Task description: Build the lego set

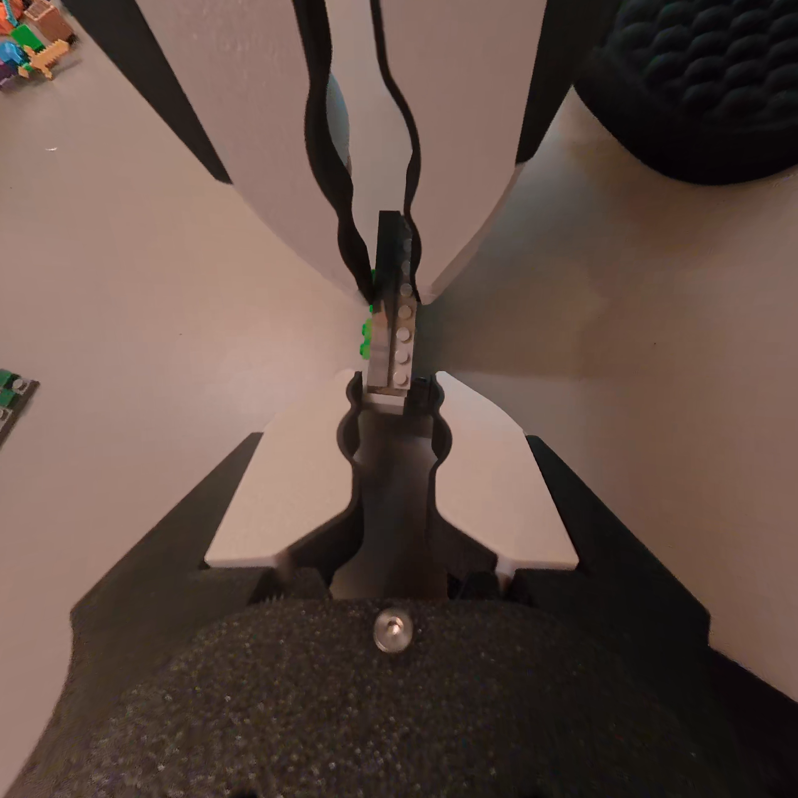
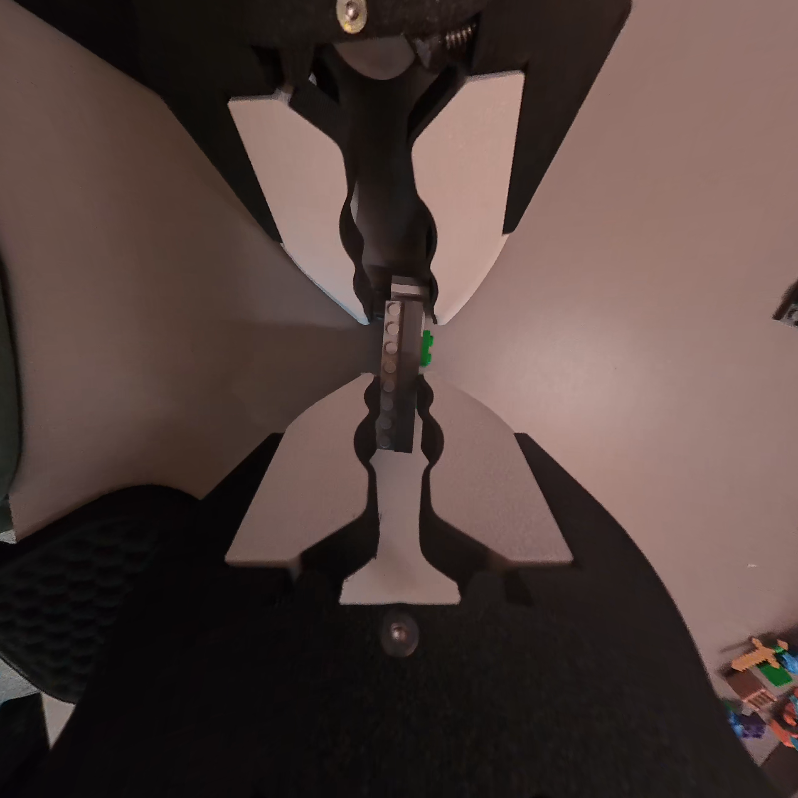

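Both tongs meet tip to tip: the right gripper (image 2: 395,414) is clamped on one end of a long grey studded lego plate assembly (image 2: 395,367), and the left gripper (image 1: 395,395) pinches the other end. Small glossy green pieces (image 1: 366,334) cling to its side. Below lies a smooth pale table (image 1: 129,259); loose colourful bricks (image 2: 764,678) sit well off to the side, beyond a quilted black cushion (image 1: 699,86).
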`<state>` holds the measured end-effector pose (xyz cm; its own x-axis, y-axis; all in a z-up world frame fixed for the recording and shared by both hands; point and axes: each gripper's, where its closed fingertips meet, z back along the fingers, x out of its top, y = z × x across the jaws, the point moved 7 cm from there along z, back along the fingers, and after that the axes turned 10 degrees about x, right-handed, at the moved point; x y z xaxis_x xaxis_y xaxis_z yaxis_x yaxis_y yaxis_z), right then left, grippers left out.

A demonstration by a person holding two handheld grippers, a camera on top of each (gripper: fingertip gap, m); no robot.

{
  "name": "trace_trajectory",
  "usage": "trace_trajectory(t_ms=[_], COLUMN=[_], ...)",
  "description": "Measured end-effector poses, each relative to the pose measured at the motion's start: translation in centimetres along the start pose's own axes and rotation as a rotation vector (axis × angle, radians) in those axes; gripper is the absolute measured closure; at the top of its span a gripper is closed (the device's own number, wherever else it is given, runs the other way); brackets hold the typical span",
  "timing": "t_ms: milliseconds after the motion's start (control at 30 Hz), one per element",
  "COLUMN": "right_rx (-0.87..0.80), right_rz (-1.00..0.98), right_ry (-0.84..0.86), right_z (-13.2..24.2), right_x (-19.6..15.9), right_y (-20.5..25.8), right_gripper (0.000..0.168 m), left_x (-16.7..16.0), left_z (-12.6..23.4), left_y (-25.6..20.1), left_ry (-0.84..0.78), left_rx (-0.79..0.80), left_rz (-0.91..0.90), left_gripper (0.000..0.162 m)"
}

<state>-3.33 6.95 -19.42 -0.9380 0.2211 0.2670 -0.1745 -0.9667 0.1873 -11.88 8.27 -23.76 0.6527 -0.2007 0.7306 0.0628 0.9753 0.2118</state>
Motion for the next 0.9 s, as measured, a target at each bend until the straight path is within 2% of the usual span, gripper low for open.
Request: trace_trajectory(t_ms=[600,767,900], right_rx=[-0.004,-0.051,-0.072], right_rz=[0.004,0.046,0.037], right_ry=[-0.047,-0.143,-0.265], right_z=[0.3,1.9,1.1], right_x=[-0.2,-1.5,-3.8], right_y=[-0.5,-0.2,0.5], right_gripper=[0.148,0.144,0.138], left_x=[-0.1,-0.1,-0.2], left_z=[0.1,0.1,0.0], left_y=[0.3,0.4,0.5], left_ry=[-0.003,-0.005,-0.007], left_rx=[0.009,0.011,0.004], left_rz=[0.024,0.03,0.038], left_gripper=[0.134,0.134,0.134])
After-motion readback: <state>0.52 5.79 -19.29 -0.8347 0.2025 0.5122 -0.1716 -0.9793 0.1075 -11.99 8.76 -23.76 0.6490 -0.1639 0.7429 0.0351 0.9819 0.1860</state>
